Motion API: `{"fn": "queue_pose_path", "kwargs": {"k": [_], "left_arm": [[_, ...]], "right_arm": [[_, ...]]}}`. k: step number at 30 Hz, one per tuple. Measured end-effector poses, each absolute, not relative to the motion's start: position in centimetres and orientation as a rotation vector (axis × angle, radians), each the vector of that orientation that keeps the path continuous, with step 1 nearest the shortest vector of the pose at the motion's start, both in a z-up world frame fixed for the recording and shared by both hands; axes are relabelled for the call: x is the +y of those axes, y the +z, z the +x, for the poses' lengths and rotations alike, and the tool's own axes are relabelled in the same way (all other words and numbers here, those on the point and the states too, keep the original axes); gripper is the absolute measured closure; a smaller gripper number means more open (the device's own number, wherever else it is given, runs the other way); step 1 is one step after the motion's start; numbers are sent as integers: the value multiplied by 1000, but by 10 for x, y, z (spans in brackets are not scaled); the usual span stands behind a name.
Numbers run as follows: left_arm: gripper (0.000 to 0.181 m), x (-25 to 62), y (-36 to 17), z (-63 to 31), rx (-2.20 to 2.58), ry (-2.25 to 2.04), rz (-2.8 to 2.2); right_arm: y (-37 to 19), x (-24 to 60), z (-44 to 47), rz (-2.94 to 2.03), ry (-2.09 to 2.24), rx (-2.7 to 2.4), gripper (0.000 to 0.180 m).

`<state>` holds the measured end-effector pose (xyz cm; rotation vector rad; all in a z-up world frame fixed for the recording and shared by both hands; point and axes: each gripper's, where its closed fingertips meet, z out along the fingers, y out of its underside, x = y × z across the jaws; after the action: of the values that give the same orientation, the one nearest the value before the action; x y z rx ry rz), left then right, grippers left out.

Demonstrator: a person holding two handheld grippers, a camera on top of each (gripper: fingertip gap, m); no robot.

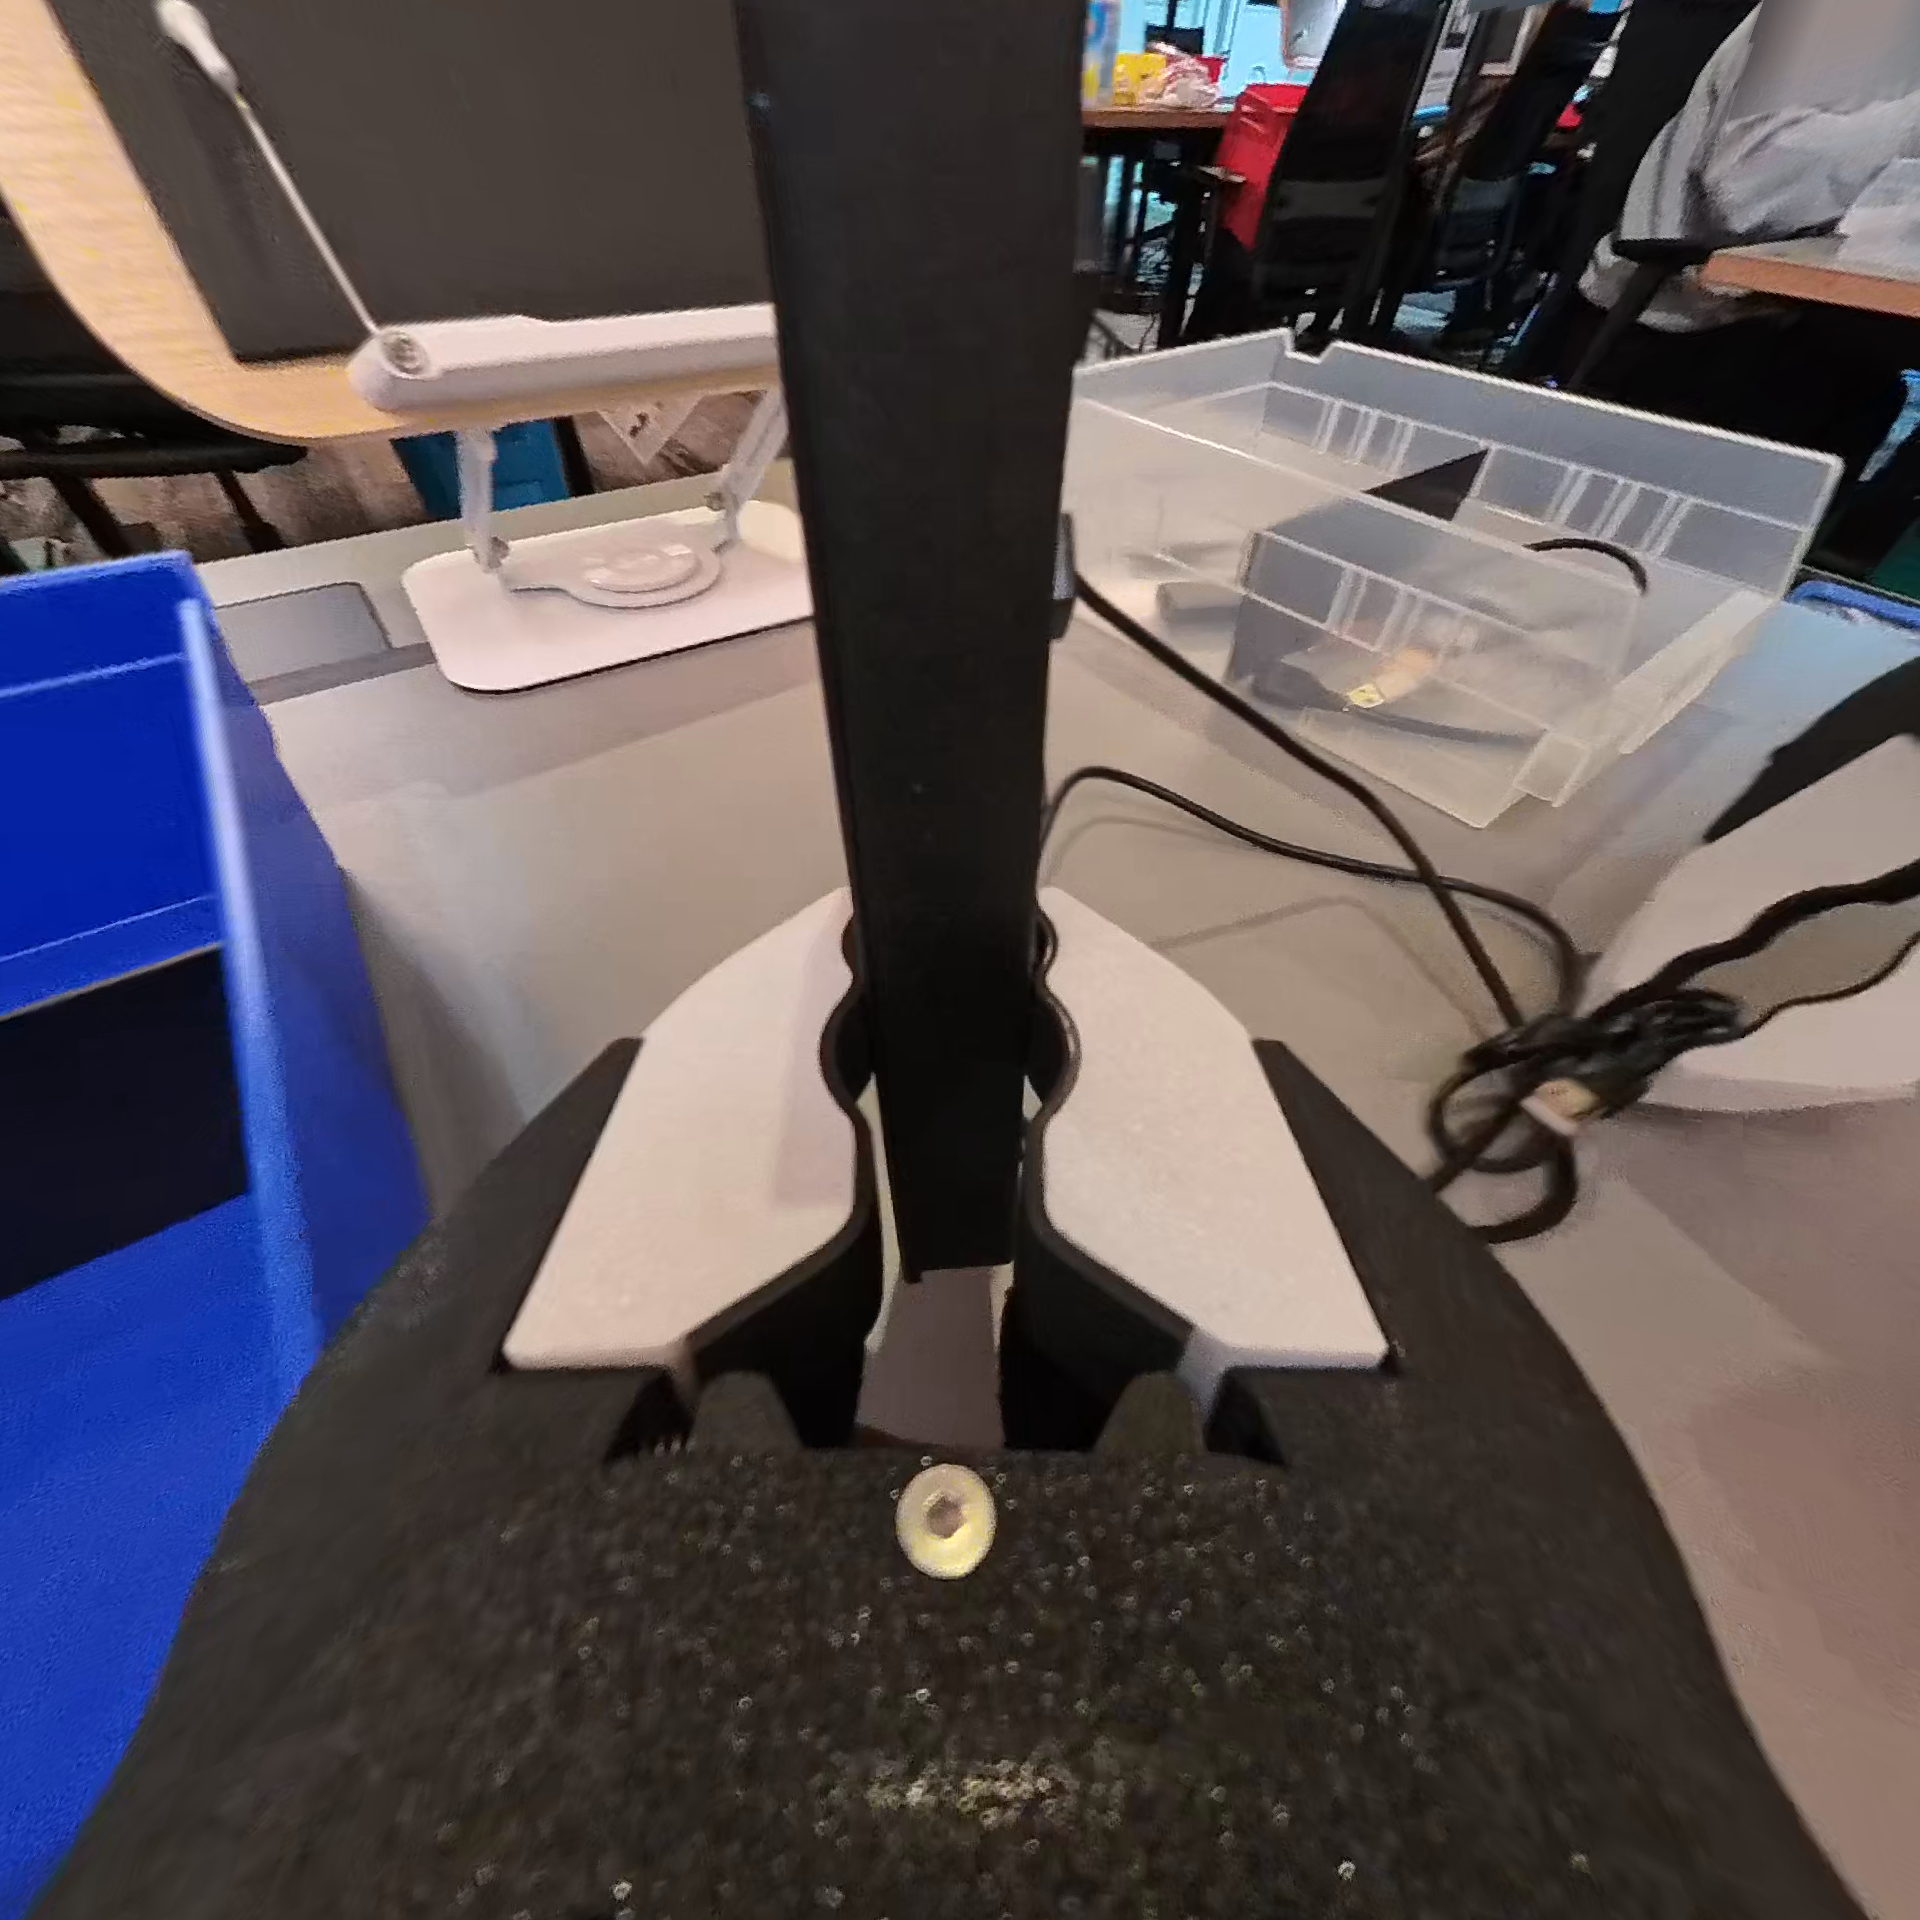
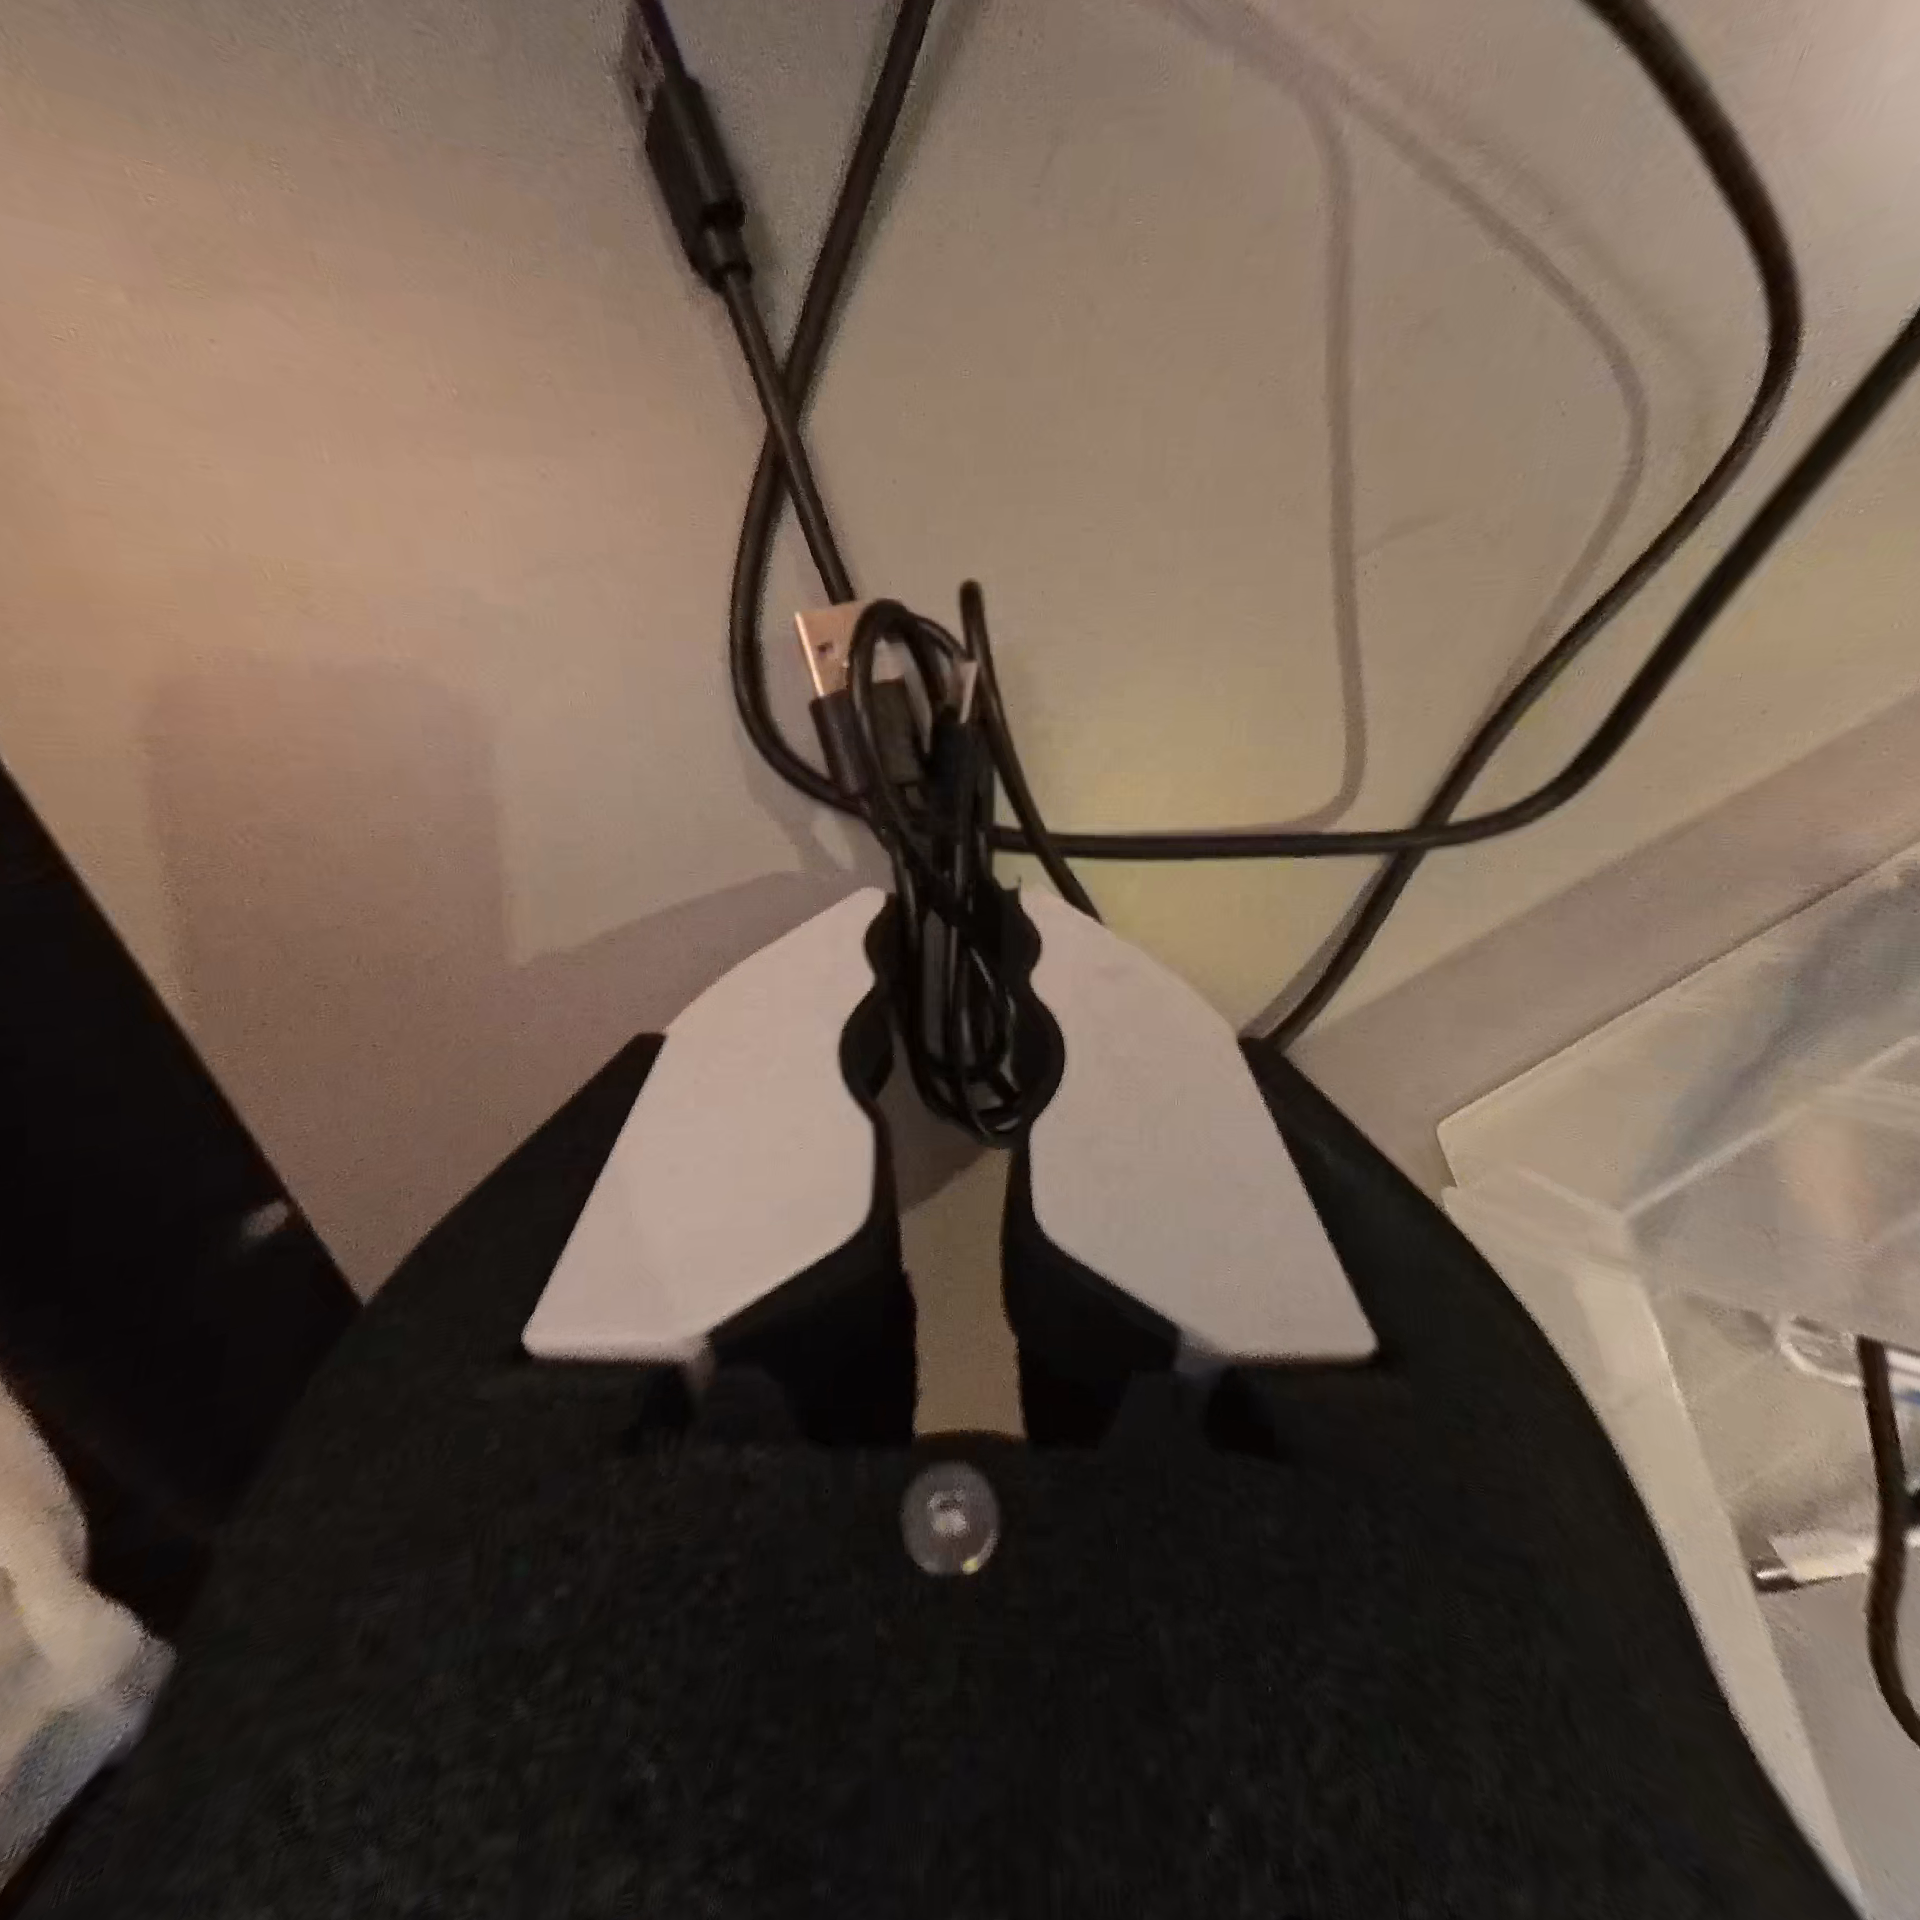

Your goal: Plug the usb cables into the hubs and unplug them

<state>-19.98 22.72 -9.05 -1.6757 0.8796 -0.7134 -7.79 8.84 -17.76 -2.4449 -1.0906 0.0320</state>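
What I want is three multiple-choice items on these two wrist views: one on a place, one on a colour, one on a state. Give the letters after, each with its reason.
1. In the left wrist view, the blue bin stands where from the left gripper?
A. to its left
B. to its right
C. between its jaws

2. The cable bundle in the right gripper is
A. white
B. black
C. red

3. The left gripper's jaws are
A. wide open and empty
B. shut on the black hub
C. shut on a loose cable

Answers:
1 A, the bin fills the left edge of that view, beside the gripper.
2 B, the coiled strands between the jaws are all black.
3 B, the jaws press both sides of the hub, which rises upright out of them.
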Motion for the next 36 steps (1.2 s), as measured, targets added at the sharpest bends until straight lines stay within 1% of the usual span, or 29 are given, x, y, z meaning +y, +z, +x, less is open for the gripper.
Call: {"fn": "queue_pose_path", "kwargs": {"k": [2, 5, 7, 9, 11, 13, 14, 16, 17, 19, 20, 26, 31, 33, 36], "left_arm": [[156, 233, -88, -206, 863, -680, -1671], [156, 239, -82, -213, 840, -665, -1661], [156, 240, -81, -214, 831, -668, -1662], [156, 240, -83, -213, 833, -674, -1668], [156, 238, -85, -211, 840, -678, -1672], [156, 236, -86, -210, 848, -684, -1675], [156, 236, -86, -209, 852, -682, -1674], [156, 235, -86, -209, 856, -674, -1669], [156, 236, -86, -209, 857, -670, -1668], [156, 236, -86, -209, 857, -671, -1668], [156, 235, -86, -209, 856, -681, -1672], [156, 225, -90, -196, 906, -744, -1683], [156, 217, -88, -192, 942, -772, -1659], [156, 216, -88, -191, 952, -771, -1649], [156, 216, -86, -191, 949, -782, -1642]], "right_arm": [[-162, 86, -72, -2415, 88, -1055, 165], [-112, 87, -65, -2257, 185, -937, 169], [-66, 87, -61, -2115, 269, -835, 170], [-1, 76, -70, -1854, 520, -726, 172], [47, 64, -63, -1660, 687, -621, 172], [99, 46, -42, -1380, 928, -475, 172], [109, 47, -21, -1323, 999, -356, 172], [117, 52, 24, -1203, 1089, -127, 174], [111, 56, 43, -1195, 1093, -29, 173], [77, 77, 66, -1390, 933, 109, 173], [64, 81, 59, -1483, 899, 79, 173], [43, 98, -5, -1645, 914, -106, 173], [33, 114, -34, -1602, 945, -114, 173], [42, 107, -65, -1557, 1021, -255, 173], [62, 124, -60, -1564, 813, -278, 173]]}}
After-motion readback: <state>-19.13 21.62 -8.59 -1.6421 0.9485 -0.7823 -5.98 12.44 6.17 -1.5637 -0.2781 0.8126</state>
